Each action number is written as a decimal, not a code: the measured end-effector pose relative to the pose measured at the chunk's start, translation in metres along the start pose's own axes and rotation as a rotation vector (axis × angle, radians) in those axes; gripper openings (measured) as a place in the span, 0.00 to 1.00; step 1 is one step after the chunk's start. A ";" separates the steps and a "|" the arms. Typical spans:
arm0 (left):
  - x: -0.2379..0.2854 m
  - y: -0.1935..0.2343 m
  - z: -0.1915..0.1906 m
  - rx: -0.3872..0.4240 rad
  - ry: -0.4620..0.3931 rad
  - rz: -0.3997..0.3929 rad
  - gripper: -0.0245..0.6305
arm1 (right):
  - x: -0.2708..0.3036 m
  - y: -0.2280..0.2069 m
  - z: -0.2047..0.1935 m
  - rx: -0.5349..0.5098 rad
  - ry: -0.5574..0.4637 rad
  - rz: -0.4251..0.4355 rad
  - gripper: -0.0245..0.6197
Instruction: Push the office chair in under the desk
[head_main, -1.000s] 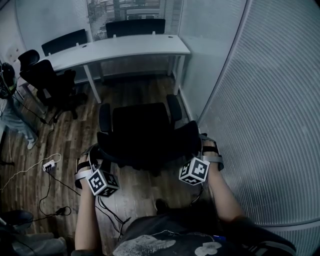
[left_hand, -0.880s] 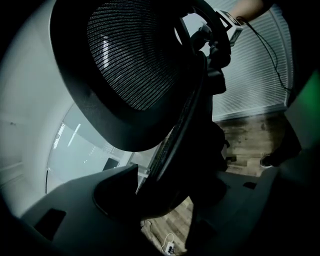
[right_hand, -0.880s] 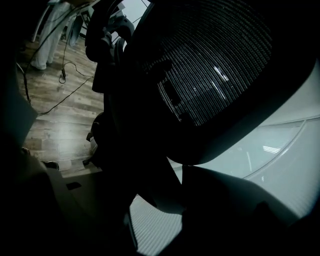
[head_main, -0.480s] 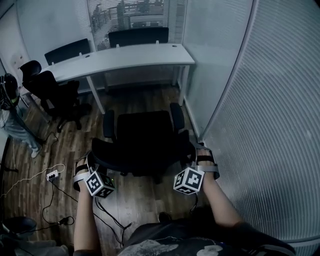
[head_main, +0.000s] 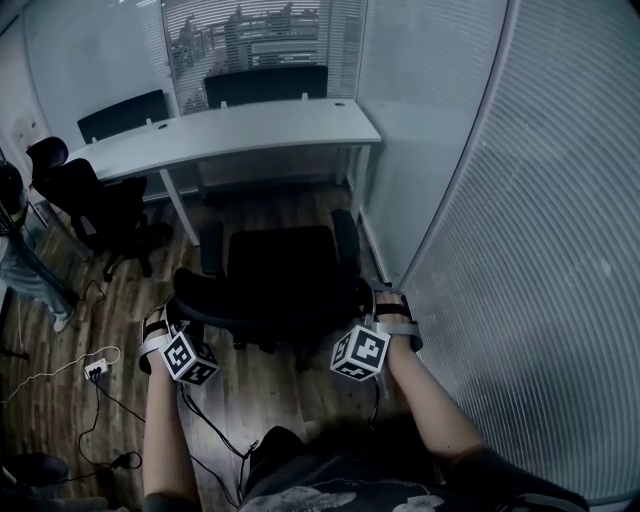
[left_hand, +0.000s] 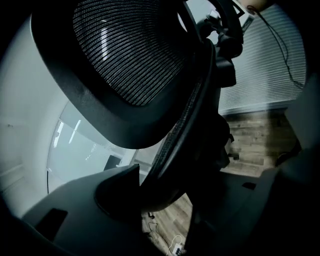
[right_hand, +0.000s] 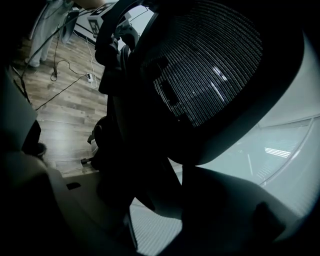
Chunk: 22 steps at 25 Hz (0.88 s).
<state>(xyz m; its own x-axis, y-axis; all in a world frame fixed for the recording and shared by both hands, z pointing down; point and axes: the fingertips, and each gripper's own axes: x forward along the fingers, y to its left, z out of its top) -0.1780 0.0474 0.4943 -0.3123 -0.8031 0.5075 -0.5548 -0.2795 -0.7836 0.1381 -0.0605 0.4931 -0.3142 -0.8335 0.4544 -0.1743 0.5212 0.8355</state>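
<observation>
**Push step in hand: both grippers on the backrest, chair short of the desk**

I judge the push itself to be the step in hand. In the head view the office chair (head_main: 285, 262) stands at frame centre and faces the desk (head_main: 240, 128) in the upper part of the frame. Bare floor lies between seat and desk edge, and no part of the chair is under the top yet. The next move, as I read it, calls for an even forward shove from both sides. The chair should then roll straight up the frame into the opening between the desk legs, not toward the glass wall (head_main: 520, 250) close on the right.

The left gripper (head_main: 172, 318), lower left, is clamped on the left edge of the backrest (head_main: 270, 312). Its own view shows the mesh-filled rim running down between the two jaws, which stand fairly wide to take it. The right gripper (head_main: 382, 308), right of centre, grasps the opposite edge likewise, jaws wide about the rim. A second chair (head_main: 95, 205) stands well apart at the left edge.
</observation>
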 end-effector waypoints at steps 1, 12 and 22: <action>0.008 0.004 0.003 0.001 0.001 -0.001 0.45 | 0.008 -0.004 0.000 0.000 0.003 0.003 0.45; 0.092 0.047 0.030 0.015 -0.066 0.035 0.45 | 0.097 -0.048 0.009 -0.003 0.010 -0.013 0.45; 0.163 0.085 0.037 0.017 -0.079 0.020 0.45 | 0.165 -0.074 0.028 0.004 0.040 -0.003 0.45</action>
<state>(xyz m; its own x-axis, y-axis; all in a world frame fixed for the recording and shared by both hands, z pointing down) -0.2476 -0.1271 0.4971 -0.2605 -0.8476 0.4623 -0.5355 -0.2716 -0.7997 0.0728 -0.2312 0.4971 -0.2759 -0.8419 0.4637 -0.1793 0.5190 0.8357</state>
